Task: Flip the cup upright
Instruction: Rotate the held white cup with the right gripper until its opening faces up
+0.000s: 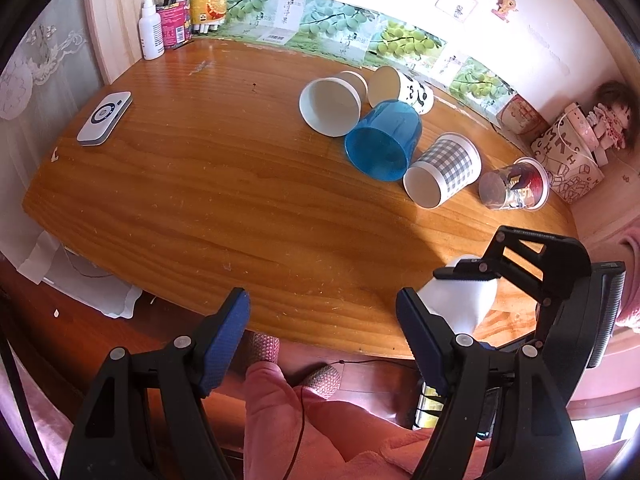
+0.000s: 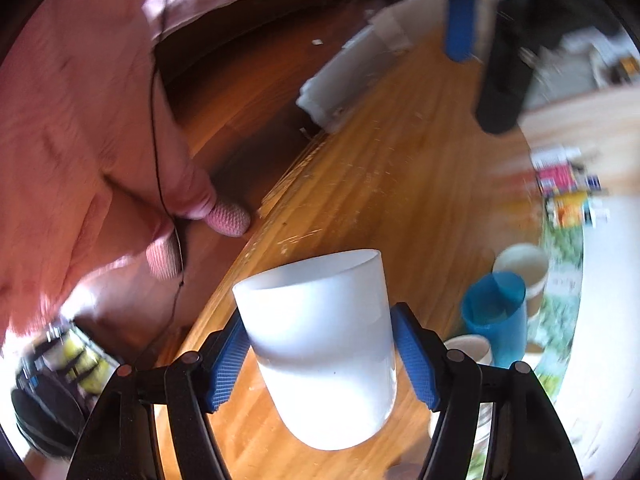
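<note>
Home, likely a bedroom or living corner; low wooden surface (image 1: 224, 184) with worn varnish, pushed against a white wall; doll (image 1: 610, 116) and printed gift bag (image 1: 568, 160) in the far corner; cartoon sticker (image 1: 505, 6) on the wall; fruit-print cardboard strip (image 1: 340, 28) along the back edge; pen holder (image 1: 174, 24) and spray bottle (image 1: 151, 34) beside lace curtain (image 1: 36, 64); person in pink fleece seated at it.

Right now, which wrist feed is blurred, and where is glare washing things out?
Left wrist view: sharp, with fisheye bending at the table edges; the white cup in the right tool is blown out by sunlight. Right wrist view: motion smear across the background and the blue cup; the white cup stays fairly crisp, its lower half overexposed.
</note>
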